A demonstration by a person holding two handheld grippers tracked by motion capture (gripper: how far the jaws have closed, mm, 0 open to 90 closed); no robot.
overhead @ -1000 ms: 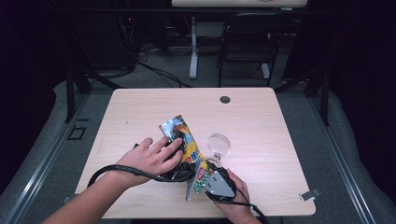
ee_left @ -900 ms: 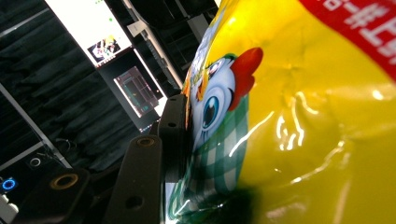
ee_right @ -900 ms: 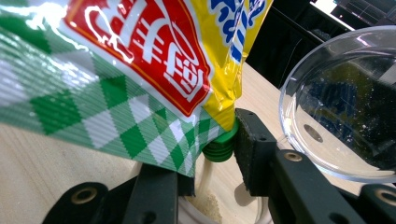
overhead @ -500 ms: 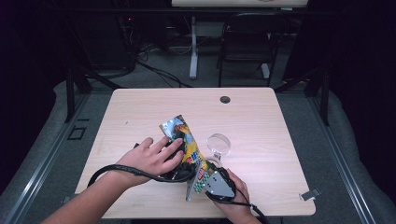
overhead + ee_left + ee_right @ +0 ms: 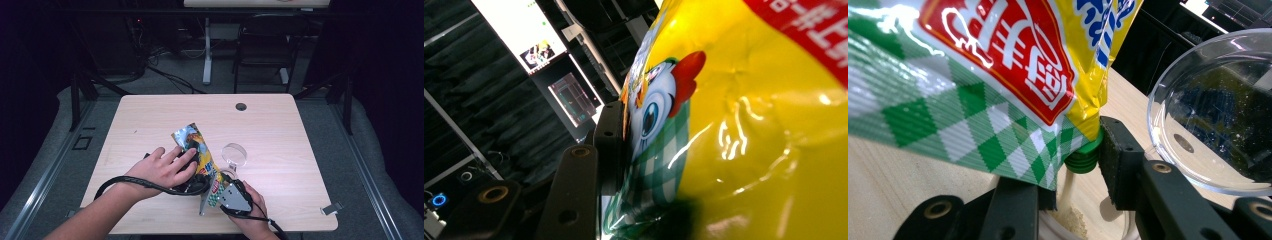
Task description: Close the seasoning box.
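The wooden table (image 5: 150, 125) carries it all. Across its near middle lies the yellow snack bag (image 5: 200, 150), its long axis slanting from the silvery far end down toward the person, with the green-checked end and green spout (image 5: 1083, 157) lowest, right at the near edge. Powder streams from that spout into a clear container (image 5: 1068, 220) below. The left hand (image 5: 160, 170) lies flat over the left gripper (image 5: 616, 145), clamped on the bag's mid-body. The right gripper (image 5: 1073, 165), upright in the fist, pinches the spout end. Just beyond sits a clear round lid (image 5: 235, 154).
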